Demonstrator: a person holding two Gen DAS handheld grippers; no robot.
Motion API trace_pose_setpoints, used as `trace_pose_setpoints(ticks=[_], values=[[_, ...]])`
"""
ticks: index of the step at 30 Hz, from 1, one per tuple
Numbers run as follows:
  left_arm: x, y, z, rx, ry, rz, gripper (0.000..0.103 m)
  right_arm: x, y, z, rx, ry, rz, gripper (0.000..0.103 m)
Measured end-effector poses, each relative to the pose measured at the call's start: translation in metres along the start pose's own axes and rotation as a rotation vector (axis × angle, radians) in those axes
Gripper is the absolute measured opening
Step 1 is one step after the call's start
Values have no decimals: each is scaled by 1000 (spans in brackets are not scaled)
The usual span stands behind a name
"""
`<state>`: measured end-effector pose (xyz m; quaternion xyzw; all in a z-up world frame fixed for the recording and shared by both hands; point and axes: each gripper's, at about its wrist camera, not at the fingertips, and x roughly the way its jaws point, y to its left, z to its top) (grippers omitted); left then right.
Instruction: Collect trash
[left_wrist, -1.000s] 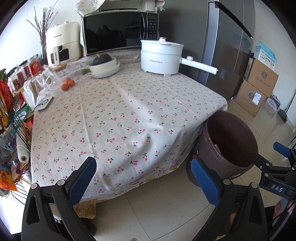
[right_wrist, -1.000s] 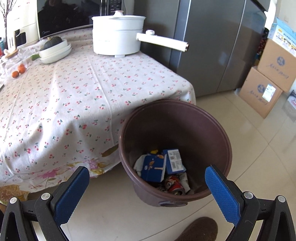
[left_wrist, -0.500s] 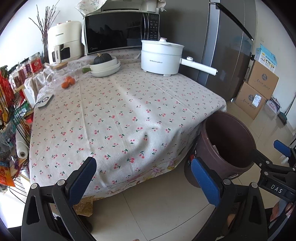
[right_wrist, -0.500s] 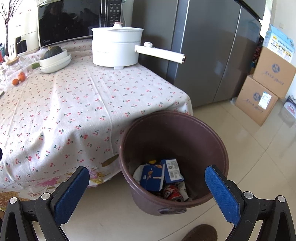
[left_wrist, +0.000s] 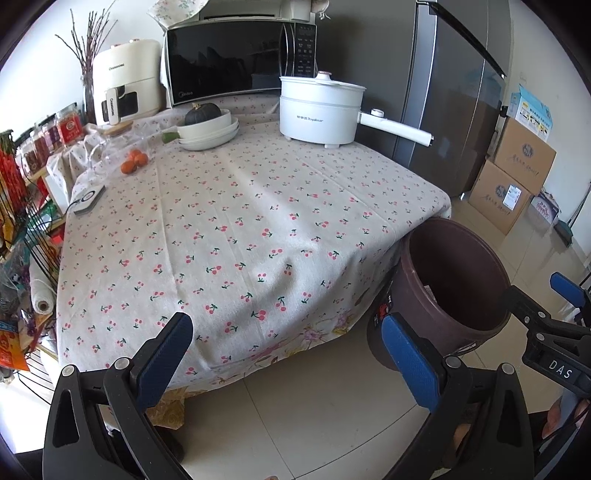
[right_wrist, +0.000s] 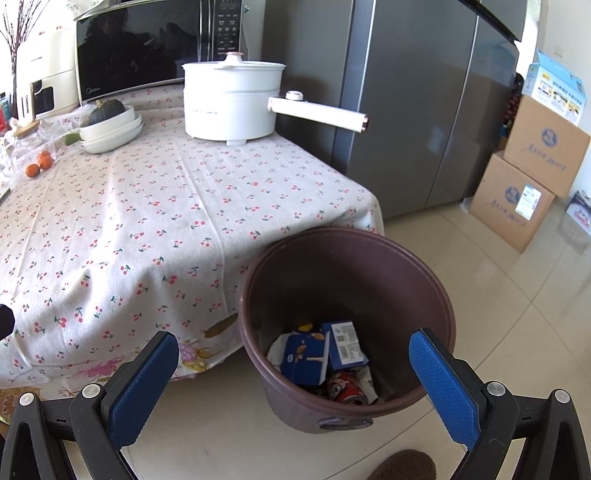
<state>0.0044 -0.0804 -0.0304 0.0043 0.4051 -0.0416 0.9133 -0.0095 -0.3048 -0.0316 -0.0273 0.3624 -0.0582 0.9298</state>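
A brown trash bin (right_wrist: 347, 258) stands on the floor at the table's corner; it also shows in the left wrist view (left_wrist: 454, 280). Inside it lie blue cartons (right_wrist: 306, 356), a red can (right_wrist: 343, 387) and crumpled paper. My right gripper (right_wrist: 291, 380) is open and empty, held in front of and above the bin. My left gripper (left_wrist: 288, 354) is open and empty, in front of the table's near edge, left of the bin. The right gripper shows at the right edge of the left wrist view (left_wrist: 554, 317).
The table carries a cherry-print cloth (left_wrist: 240, 221), a white electric pot (left_wrist: 317, 110) with a long handle, stacked bowls with a squash (left_wrist: 208, 127), oranges (left_wrist: 135, 160), a microwave (left_wrist: 240, 59). A fridge (right_wrist: 417, 92) and cardboard boxes (right_wrist: 524, 177) stand to the right. A wire rack (left_wrist: 22, 258) stands left.
Both grippers have drawn back and a little up from the table and the bin, so both look farther off. Both stay open and empty.
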Motion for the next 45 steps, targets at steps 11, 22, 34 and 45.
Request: trace_pose_setpoints(ticks=[11,22,34,45], values=[[0,0,-1,2,-5,-3,103,2,-3,1,-1,3,-5,102],[-5,-1,0,12,-19,-6,103,1,-5,1,3,-3,-11,102],[-20,-5,0,32,-73,22,103,-5,-8,2,20,-39,-22,102],[-19,2,6,54,-48,18,103,-14,-7,4,16,-93,-7,102]])
